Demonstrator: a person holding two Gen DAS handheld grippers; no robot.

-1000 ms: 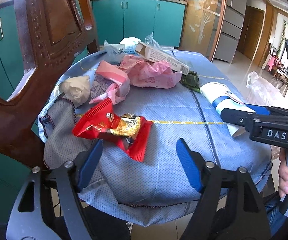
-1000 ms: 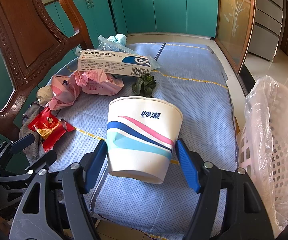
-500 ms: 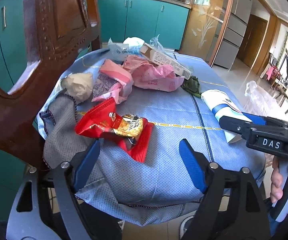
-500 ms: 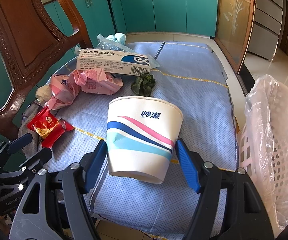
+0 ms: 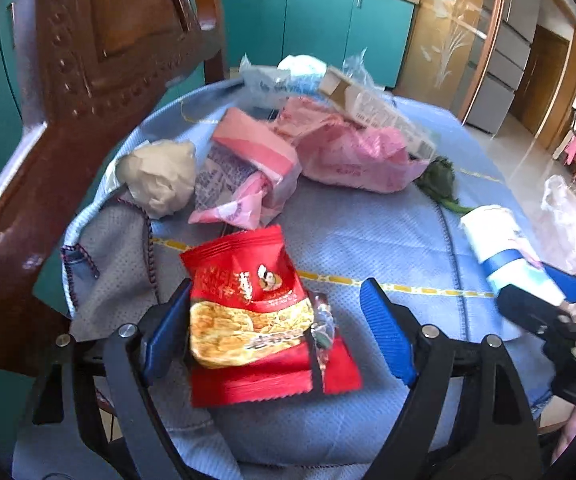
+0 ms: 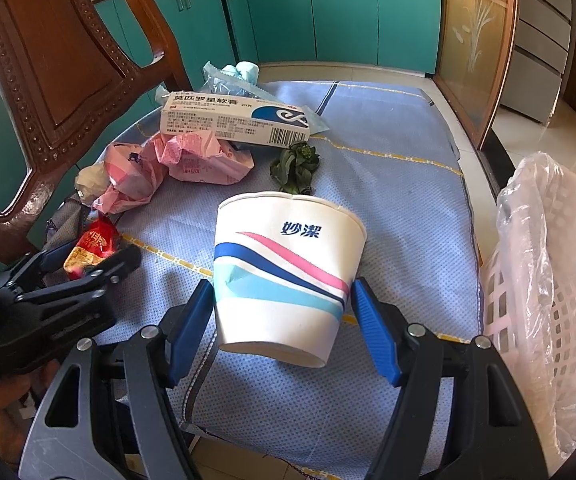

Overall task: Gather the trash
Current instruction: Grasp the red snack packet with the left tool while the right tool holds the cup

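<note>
Bright daylight admitted from the right, floor [image 5: 527,160] glared white; strong fisheye bending and dark vignetting at edges; left wrist view slightly motion-blurred.

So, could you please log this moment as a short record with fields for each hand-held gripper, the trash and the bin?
left hand-held gripper: open, fingers either side of the red snack wrapper, not closed on it
right hand-held gripper: open, straddling the paper cup lying on its side
other trash: ointment box, pink wrappers, crumpled paper ball, green leaf scrap
surface: blue cloth
bin: white basket with plastic liner, at the right
</note>
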